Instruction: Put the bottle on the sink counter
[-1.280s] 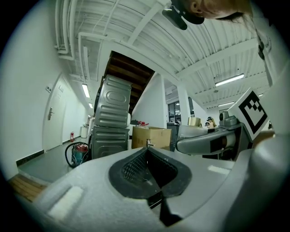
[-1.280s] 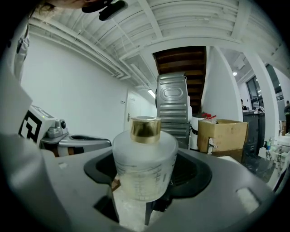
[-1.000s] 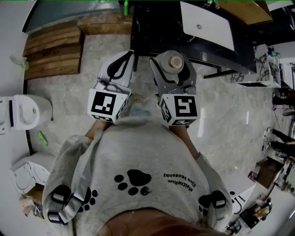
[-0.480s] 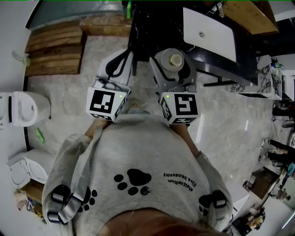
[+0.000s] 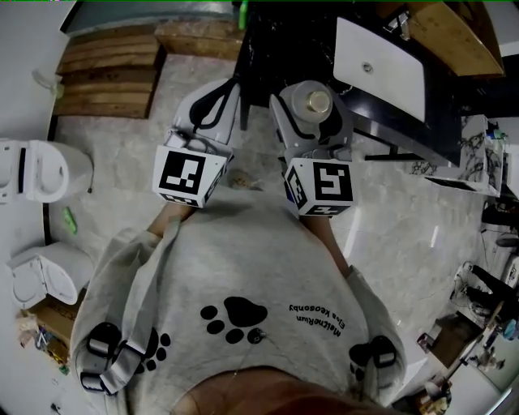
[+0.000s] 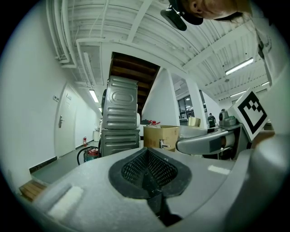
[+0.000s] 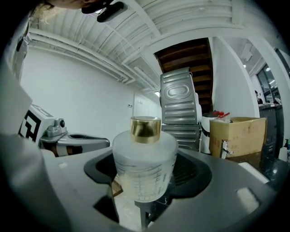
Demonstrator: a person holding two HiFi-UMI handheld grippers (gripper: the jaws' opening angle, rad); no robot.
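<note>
A frosted round bottle (image 5: pixel 302 96) with a gold cap stands upright between the jaws of my right gripper (image 5: pixel 312 105), which is shut on it. In the right gripper view the bottle (image 7: pixel 144 167) fills the middle, with the dark pads of the right gripper (image 7: pixel 149 183) against its sides. It hangs at the near edge of the black sink counter (image 5: pixel 276 40), which carries a white basin (image 5: pixel 381 58). Just to the left, my left gripper (image 5: pixel 219 96) is shut and holds nothing. The pads of the left gripper (image 6: pixel 147 171) meet in the left gripper view.
A white toilet (image 5: pixel 36 170) stands at the left, with wooden steps (image 5: pixel 105 81) behind it. A green bottle (image 5: pixel 242 12) stands at the counter's far end. Ahead are stacked metal machines (image 7: pixel 179 104) and a cardboard box (image 7: pixel 238 133). A cluttered shelf (image 5: pixel 478 154) sits at the right.
Both grippers have moved a little forward toward the black counter, the bottle still in the right one. The counter and basin now lie closer.
</note>
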